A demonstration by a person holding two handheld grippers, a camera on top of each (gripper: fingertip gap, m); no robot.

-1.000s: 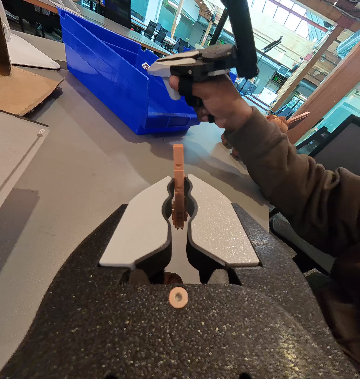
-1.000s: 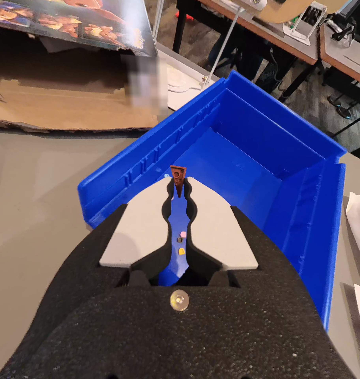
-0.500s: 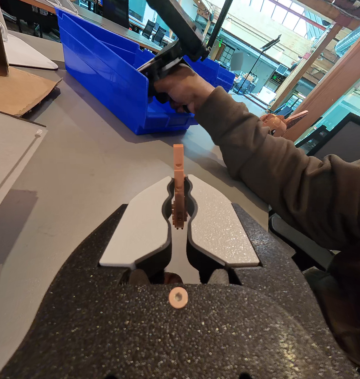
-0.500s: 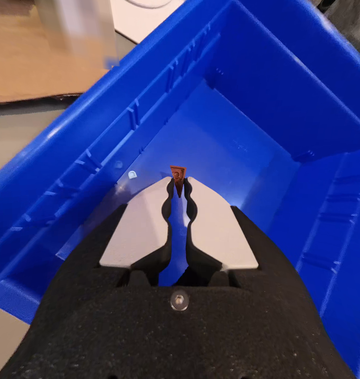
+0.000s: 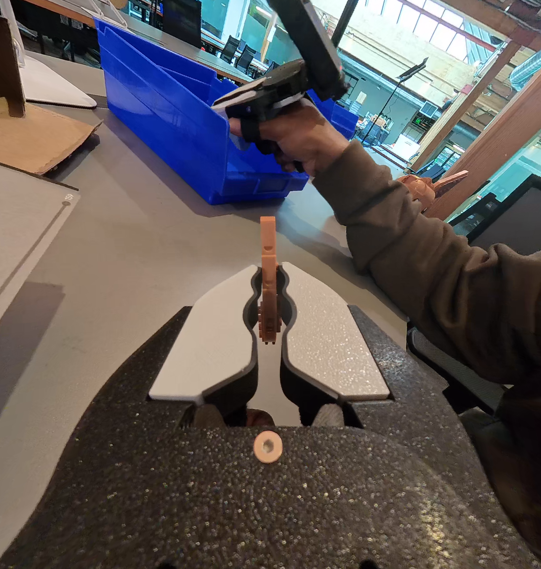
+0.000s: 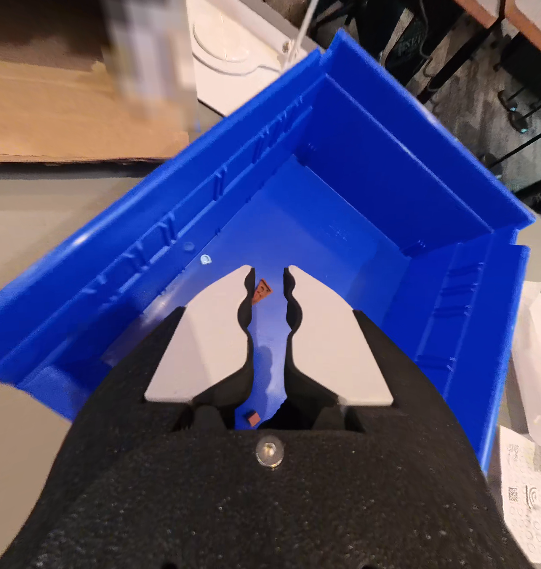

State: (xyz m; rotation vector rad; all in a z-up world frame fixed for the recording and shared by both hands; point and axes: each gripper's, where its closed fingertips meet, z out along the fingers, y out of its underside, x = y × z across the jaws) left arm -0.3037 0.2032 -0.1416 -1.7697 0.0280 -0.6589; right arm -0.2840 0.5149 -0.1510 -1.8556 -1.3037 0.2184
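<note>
Left gripper (image 5: 268, 271): tan brick piece (image 5: 268, 246) clamped upright above grey surface (image 5: 140, 261) | right gripper (image 6: 267, 271): jaws parted, brown wedge piece (image 6: 261, 291) loose between them, over blue bin (image 6: 371, 191).

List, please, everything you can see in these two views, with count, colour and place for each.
Bin: one, blue, on the grey table, open on top.
Wedge piece: one, reddish brown, between the right gripper's parted fingers over the bin floor, beside the left finger.
Small block: one, brown, on the bin floor.
Small rounded piece: one, pale blue, on the bin floor by the side wall.
Cardboard: one sheet, tan, left of the bin.
Papers: white, right of the bin.
Long piece: one, tan, clamped in the left gripper.
Left gripper: shut on the long piece.
Right gripper: open, above the bin.
Hand: holds the right gripper.
</note>
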